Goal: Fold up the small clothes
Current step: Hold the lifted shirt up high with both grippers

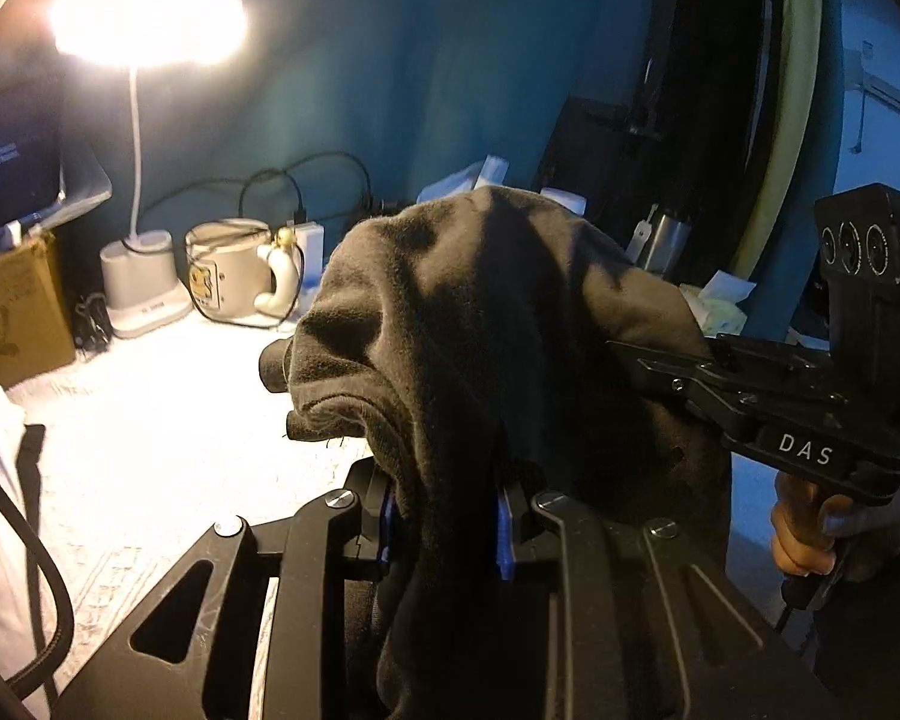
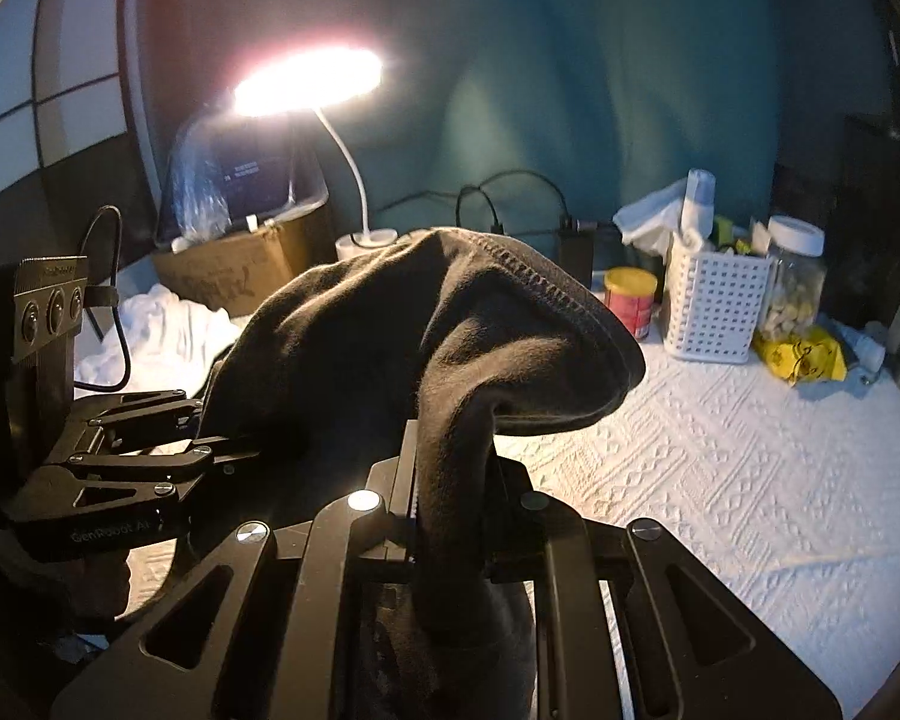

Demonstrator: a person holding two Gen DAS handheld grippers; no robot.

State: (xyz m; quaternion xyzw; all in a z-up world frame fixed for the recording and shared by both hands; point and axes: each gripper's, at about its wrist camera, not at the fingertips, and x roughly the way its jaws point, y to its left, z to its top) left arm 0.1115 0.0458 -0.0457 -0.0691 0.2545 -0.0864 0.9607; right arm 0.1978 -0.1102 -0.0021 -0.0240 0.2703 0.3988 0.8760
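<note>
Dark garment [image 1: 486,324] held up off the surface [image 2: 750,450], pinched at two spots: left hand-held gripper [image 1: 447,531] clamped on one bunch of cloth, right hand-held gripper [image 2: 456,480] clamped on another, stitched hem [image 2: 546,282] arching above the right one. Cloth slung between the two, bunched and rumpled, not spread flat; seemingly hanging over the near edge of the surface, though contact below cannot be told. Step in hand, judging by this: lifting and straightening the piece before any fold is laid. No fold yet visible.

Next move likely calls for drawing the two grips apart to pull the cloth taut, then lowering it onto the bare white textured cover toward the middle, well short of the clutter along the far edge: lamp [image 2: 306,81], white basket [image 2: 714,306], jar [image 2: 795,282], red tin [image 2: 630,300]. White cloth [image 2: 168,330] heaped at the left edge, best left undisturbed. Care needed with the cable [image 2: 111,300] beside the left tool.
</note>
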